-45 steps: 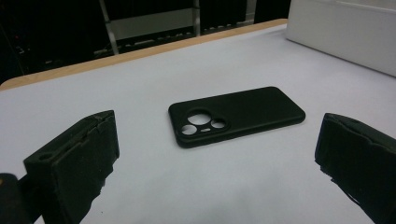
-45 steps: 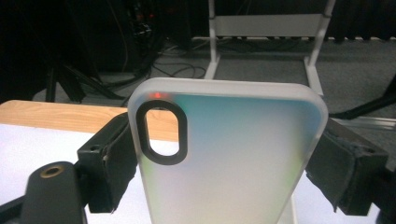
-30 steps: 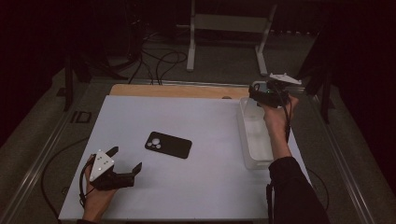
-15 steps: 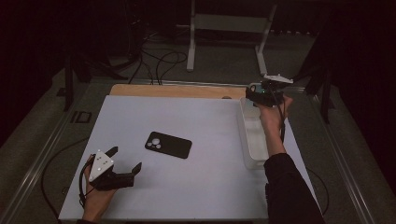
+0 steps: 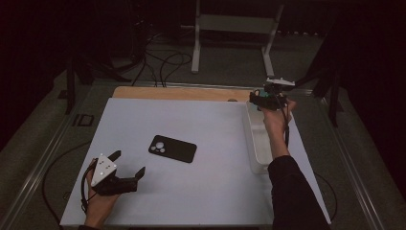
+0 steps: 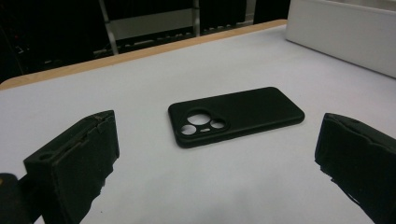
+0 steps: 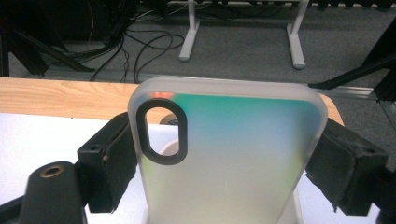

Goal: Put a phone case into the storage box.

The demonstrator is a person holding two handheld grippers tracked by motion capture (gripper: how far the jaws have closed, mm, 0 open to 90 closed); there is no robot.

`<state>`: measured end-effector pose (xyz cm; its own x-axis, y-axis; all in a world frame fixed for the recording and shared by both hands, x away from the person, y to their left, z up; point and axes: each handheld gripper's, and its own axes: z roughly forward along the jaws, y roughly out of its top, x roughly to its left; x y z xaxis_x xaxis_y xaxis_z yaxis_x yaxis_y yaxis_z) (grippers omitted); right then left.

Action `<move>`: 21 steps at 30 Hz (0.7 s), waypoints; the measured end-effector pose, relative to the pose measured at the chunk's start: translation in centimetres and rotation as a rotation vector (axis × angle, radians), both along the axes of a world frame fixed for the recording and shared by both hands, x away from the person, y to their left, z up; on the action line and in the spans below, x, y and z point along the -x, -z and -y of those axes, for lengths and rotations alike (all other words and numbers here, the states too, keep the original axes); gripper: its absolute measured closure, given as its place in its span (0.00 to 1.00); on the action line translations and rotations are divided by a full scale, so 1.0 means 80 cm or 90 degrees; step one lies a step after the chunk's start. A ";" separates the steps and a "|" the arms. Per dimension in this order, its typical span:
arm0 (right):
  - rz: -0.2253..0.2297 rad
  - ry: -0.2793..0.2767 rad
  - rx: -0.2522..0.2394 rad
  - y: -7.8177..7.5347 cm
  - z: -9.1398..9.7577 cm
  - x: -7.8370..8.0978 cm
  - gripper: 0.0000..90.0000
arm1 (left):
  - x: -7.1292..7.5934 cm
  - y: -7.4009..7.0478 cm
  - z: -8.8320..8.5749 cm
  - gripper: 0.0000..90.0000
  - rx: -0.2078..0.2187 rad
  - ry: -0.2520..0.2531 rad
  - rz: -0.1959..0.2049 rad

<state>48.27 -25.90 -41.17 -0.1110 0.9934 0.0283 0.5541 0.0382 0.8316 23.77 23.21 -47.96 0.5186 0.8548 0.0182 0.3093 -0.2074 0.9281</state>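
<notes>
A black phone case (image 5: 173,148) (image 6: 235,115) lies flat on the white table top (image 5: 201,191), camera cut-outs facing up. My left gripper (image 5: 128,165) (image 6: 215,158) rests near the front left of the table, jaws open, the black case a little way ahead of them. Over the far end of the white bin (image 5: 258,143), my right gripper (image 5: 261,98) (image 7: 229,154) is shut on a frosted, green-tinted phone case (image 7: 229,154) (image 5: 262,97). It holds that case upright by its two long edges, with the oval camera hole at the upper left in the right gripper view.
The long white bin stands along the table's right side; its wall (image 6: 341,37) shows at the upper right of the left gripper view. A wooden strip (image 5: 177,92) edges the table's far side. Beyond it are a metal stand (image 5: 234,28) and cables (image 5: 163,62) on the floor.
My right hand has sunk a little with the frosted case, toward the far end of the bin. The left gripper and the black case have stayed put.
</notes>
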 end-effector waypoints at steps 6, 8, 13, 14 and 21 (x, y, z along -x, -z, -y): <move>-0.005 0.007 0.002 0.006 -0.001 -0.005 0.18 | 0.000 0.000 0.000 0.00 0.002 -0.001 0.000; -0.007 0.007 0.005 0.008 -0.002 -0.007 0.18 | 0.001 -0.001 -0.001 0.00 0.003 0.000 0.000; -0.015 0.006 0.005 0.014 -0.001 -0.013 0.18 | 0.001 -0.001 -0.002 0.00 0.006 -0.002 0.000; -0.017 0.005 0.004 0.015 -0.001 -0.014 0.18 | 0.001 -0.001 -0.002 0.00 0.006 -0.002 0.000; -0.023 0.006 0.011 0.024 -0.004 -0.020 0.18 | 0.001 -0.001 -0.003 0.00 0.009 -0.004 0.000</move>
